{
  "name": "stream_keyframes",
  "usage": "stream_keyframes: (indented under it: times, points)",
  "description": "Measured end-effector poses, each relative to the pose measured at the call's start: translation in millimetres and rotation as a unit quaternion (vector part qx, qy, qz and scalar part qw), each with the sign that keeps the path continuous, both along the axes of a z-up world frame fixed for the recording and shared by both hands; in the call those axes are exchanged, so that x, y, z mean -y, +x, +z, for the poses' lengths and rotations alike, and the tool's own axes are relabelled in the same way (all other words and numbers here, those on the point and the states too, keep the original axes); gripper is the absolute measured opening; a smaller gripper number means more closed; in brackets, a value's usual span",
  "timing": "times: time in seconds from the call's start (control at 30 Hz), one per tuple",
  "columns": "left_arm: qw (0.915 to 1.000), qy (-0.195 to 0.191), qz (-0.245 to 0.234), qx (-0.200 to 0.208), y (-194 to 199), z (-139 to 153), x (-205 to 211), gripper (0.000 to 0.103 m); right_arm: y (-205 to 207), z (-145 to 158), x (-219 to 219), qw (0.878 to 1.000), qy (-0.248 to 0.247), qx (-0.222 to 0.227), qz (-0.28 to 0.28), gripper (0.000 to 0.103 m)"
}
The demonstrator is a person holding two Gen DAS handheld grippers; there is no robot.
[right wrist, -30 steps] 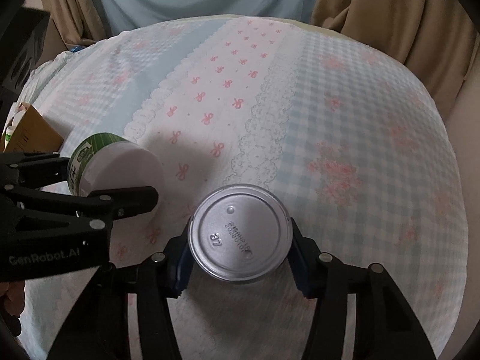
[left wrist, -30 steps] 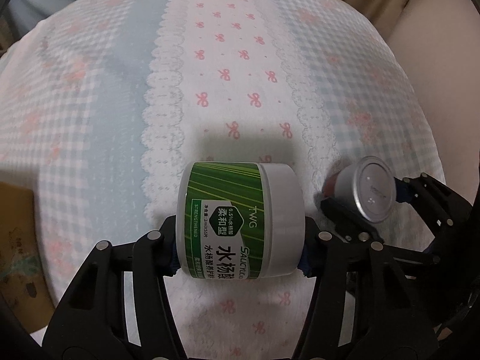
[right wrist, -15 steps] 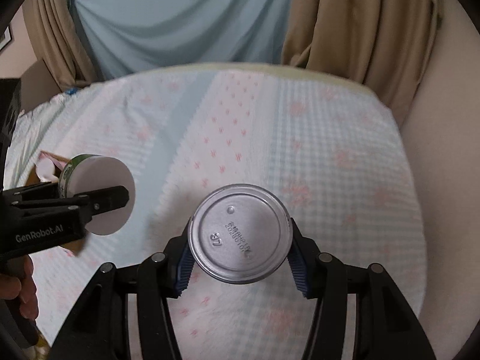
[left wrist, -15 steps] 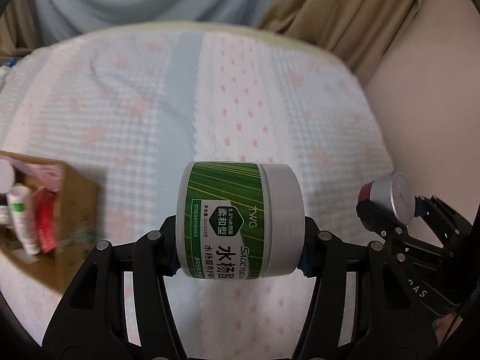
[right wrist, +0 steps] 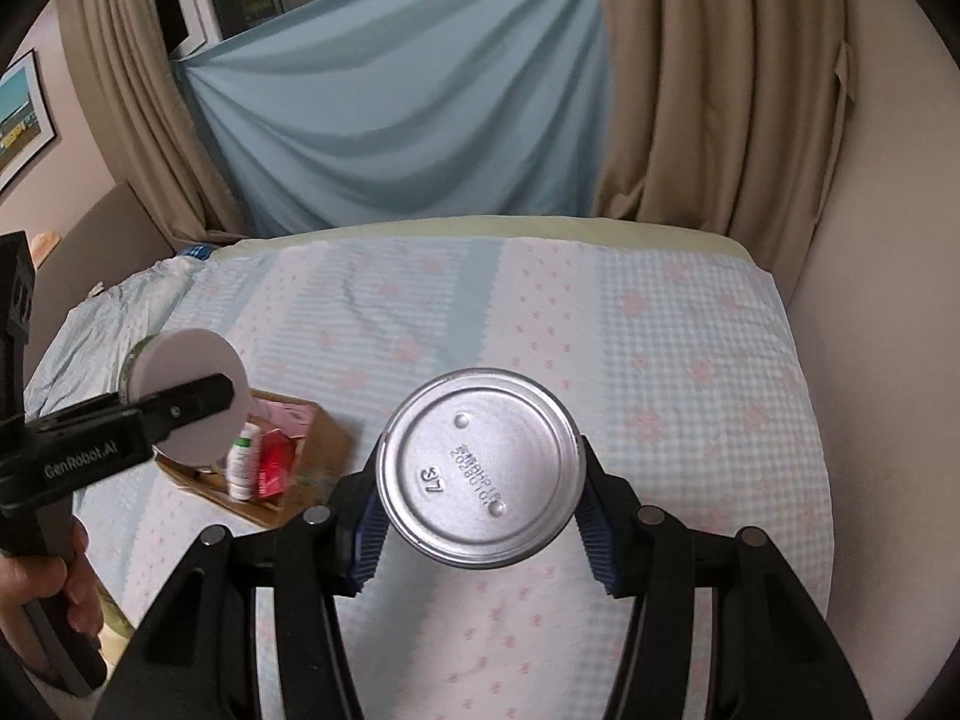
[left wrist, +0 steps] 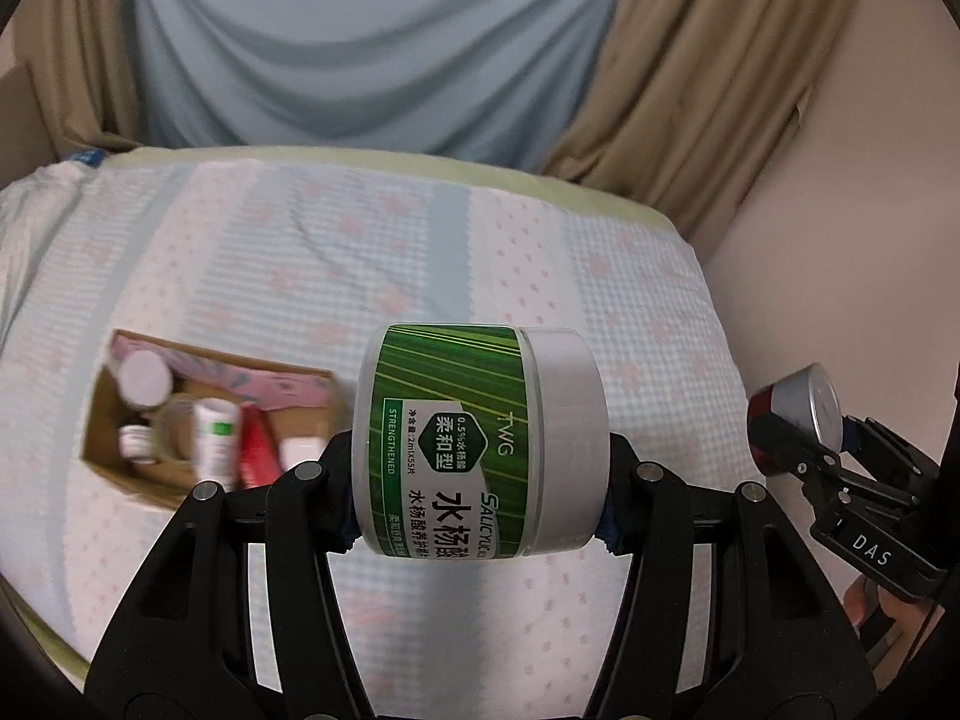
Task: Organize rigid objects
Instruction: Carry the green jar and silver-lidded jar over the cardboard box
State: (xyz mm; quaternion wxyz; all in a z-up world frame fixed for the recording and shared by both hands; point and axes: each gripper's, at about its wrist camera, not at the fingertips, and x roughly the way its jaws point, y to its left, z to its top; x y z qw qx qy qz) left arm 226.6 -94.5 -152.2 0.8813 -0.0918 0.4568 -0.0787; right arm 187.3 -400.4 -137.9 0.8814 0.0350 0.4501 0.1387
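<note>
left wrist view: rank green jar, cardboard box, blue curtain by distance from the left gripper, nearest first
1. green jar: clamped sideways between the fingers of the left gripper, so it is touching.
2. cardboard box: on the bedspread ahead and to the left, with bottles and tubes inside.
3. blue curtain: hanging beyond the far edge of the bed, at the top of the view.

From my left hand-held gripper (left wrist: 480, 498) the cardboard box (left wrist: 120, 468) on the bed (left wrist: 360, 252) is smeared with blur, so I cannot read the bottles and tubes inside. The green jar (left wrist: 474, 450) covers the box's right end, and its lower label text curves out of sight. From my right hand-held gripper (right wrist: 480, 534) the can (right wrist: 483, 468) shows only its stamped bottom; the jar's lid hides part of the box.
</note>
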Motion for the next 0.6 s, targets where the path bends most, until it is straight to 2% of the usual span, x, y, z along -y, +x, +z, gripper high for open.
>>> stream_keyframes:
  times: [0.17,0.33,0.6]
  points:
    - [0.9999,-0.007,0.014,0.003,-7,12,-67,0.053,-9,18,-55,1.0,-0.002,0.005,0.005,0.05]
    - [1.0,-0.003,-0.002,-0.003,2,14,-135,0.053,-7,26,-114,1.0,-0.001,0.003,-0.01,0.05]
    - [0.9991,0.013,-0.032,-0.026,36,-9,-230,0.053,23,3,-214,0.999,0.014,-0.029,-0.044,0.05]
